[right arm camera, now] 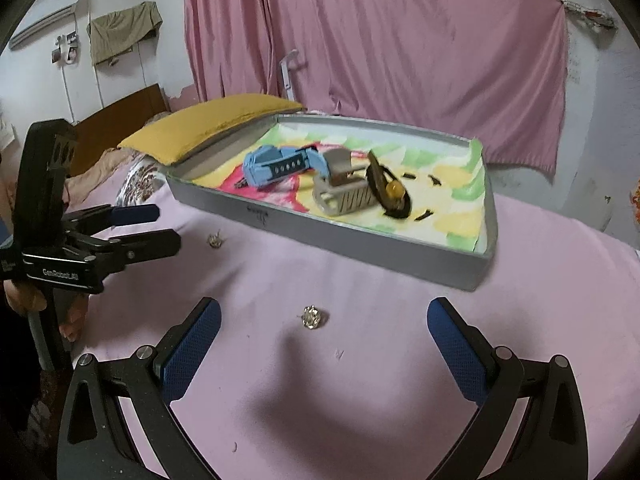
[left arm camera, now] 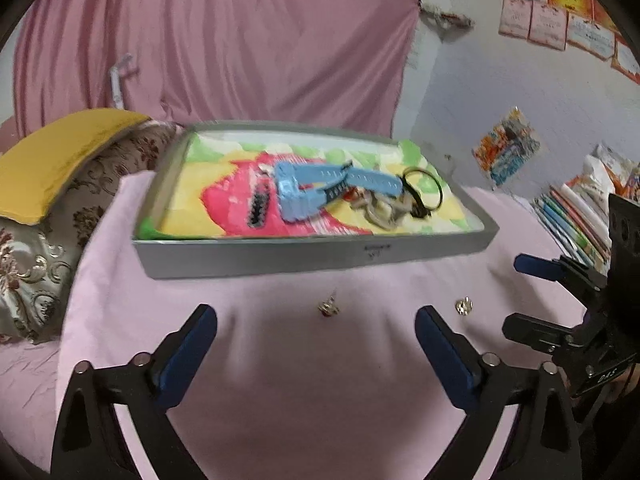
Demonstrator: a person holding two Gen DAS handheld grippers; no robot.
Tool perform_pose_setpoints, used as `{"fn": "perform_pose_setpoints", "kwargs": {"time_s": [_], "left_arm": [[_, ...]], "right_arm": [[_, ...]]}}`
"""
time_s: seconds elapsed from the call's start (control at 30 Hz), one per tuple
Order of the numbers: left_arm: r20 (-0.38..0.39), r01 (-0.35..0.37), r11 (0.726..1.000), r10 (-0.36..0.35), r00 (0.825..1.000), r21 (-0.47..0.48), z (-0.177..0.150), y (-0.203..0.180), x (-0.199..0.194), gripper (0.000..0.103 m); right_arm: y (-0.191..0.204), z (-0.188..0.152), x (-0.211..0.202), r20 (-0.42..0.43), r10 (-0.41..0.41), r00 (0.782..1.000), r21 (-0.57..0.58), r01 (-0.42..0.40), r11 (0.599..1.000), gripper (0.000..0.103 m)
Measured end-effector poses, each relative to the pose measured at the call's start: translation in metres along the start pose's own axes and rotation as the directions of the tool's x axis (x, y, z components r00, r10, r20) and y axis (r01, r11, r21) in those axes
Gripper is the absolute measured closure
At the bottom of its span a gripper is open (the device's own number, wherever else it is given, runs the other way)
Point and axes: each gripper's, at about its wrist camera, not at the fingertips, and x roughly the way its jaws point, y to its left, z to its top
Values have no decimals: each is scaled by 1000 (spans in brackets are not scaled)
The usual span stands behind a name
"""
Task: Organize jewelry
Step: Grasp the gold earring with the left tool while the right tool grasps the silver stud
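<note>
A grey tray [left arm camera: 312, 254] with a colourful paper lining holds a blue watch [left arm camera: 304, 190], a beige watch [left arm camera: 380, 212] and a dark bangle [left arm camera: 422, 190]. The tray [right arm camera: 360, 246] shows in the right wrist view with the blue watch [right arm camera: 276, 168], beige watch [right arm camera: 340, 192] and bangle [right arm camera: 390, 192]. Two small silver earrings lie on the pink cloth. My left gripper [left arm camera: 316, 334] is open just short of one earring [left arm camera: 328, 307]. My right gripper [right arm camera: 324, 328] is open around the other earring [right arm camera: 311, 317], which also shows in the left wrist view [left arm camera: 464, 306].
A yellow cushion [left arm camera: 60, 156] and patterned pillow [left arm camera: 36, 264] lie left of the tray. Books [left arm camera: 572, 224] are stacked at right. A pink curtain [right arm camera: 380, 48] hangs behind. The right gripper [left arm camera: 532, 300] appears at the left view's right edge.
</note>
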Motion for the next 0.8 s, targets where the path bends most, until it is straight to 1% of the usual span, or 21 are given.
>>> {"fn": "perform_pose_setpoints", "kwargs": {"time_s": [0.03,0.17,0.23,0.27,0.3,0.4,0.43,0.47,0.5,0.57,0.67,0.73,0.77,0.8], "left_arm": [[-22,10,1000,-10,1000,1,0,0,4,10],[-69,19,1000,-18,997,7,2,-3,13,23],[-87,22,1000,-21,996,12,4,-4,16,28],[-92,24,1000,-22,996,13,4,-4,18,31],[-97,22,1000,-21,995,15,5,-5,19,32],[-123,16,1000,-15,992,8,7,-3,27,33],[-118,14,1000,-12,993,10,8,-3,26,35],[-118,15,1000,-14,993,13,8,-3,26,40],[-120,14,1000,-12,993,17,8,-4,27,41],[-121,14,1000,-11,993,24,8,-5,27,43],[-125,26,999,-21,992,38,9,-7,29,52],[-127,16,998,-9,992,54,10,-10,30,54],[-128,13,998,-5,992,63,10,-11,31,56],[-134,13,997,-3,991,74,11,-13,32,60]], "right_arm": [[1,0,2,-7,1,1000,0,-1,1000,2],[2,-1,11,-43,4,999,0,-4,1000,2],[4,-1,13,-51,6,999,-10,-6,1000,5],[5,-1,13,-55,5,998,-14,-6,1000,12],[6,-1,14,-63,4,998,-17,-5,1000,21],[5,-1,17,-81,17,997,-12,-18,1000,34],[5,-2,19,-88,18,996,-11,-19,1000,38],[4,-3,20,-96,21,995,-8,-22,1000,45],[4,-4,22,-103,25,994,-5,-25,1000,49],[4,-4,24,-111,33,993,-3,-33,999,54],[7,-4,25,-117,32,993,-13,-34,999,54],[8,-4,27,-119,34,992,-18,-36,999,55],[8,-4,27,-120,35,992,-19,-37,999,57],[8,-3,28,-121,34,992,-20,-37,999,62]]}}
